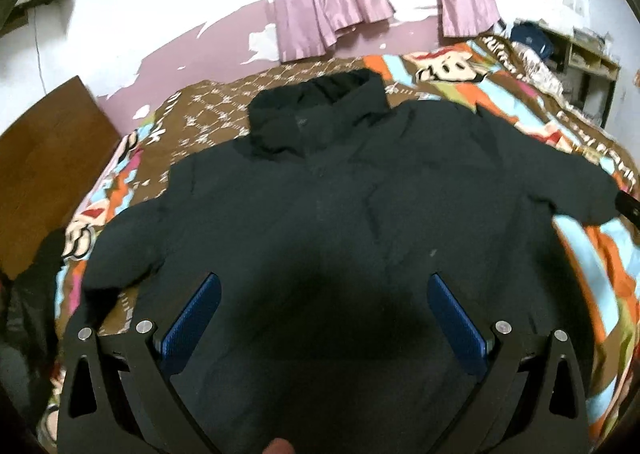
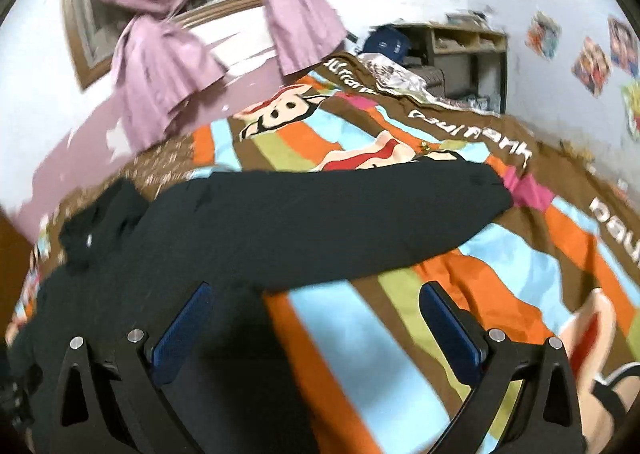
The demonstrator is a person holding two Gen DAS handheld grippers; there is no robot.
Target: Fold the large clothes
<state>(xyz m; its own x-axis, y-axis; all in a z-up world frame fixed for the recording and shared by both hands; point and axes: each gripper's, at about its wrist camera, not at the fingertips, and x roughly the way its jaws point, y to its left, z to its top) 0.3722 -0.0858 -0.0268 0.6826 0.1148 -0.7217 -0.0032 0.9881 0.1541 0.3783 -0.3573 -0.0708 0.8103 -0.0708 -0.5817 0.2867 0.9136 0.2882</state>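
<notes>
Black hooded jacket [image 1: 320,194] spread flat across the bed [image 2: 360,334] for folding; both hand-held grippers, left [image 1: 320,318] and right [image 2: 316,322], hover with jaws apart.

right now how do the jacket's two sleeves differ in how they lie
The right sleeve stretches long and nearly straight across the striped blanket, cuff far out. The left sleeve looks shorter and bunched, bent down beside the jacket body. The right sleeve lies in front of the open right gripper; the left one lies beside the open left gripper. Both are black and ungripped.

Dark hooded jacket [image 1: 320,194] — spread flat, sleeves out
</notes>
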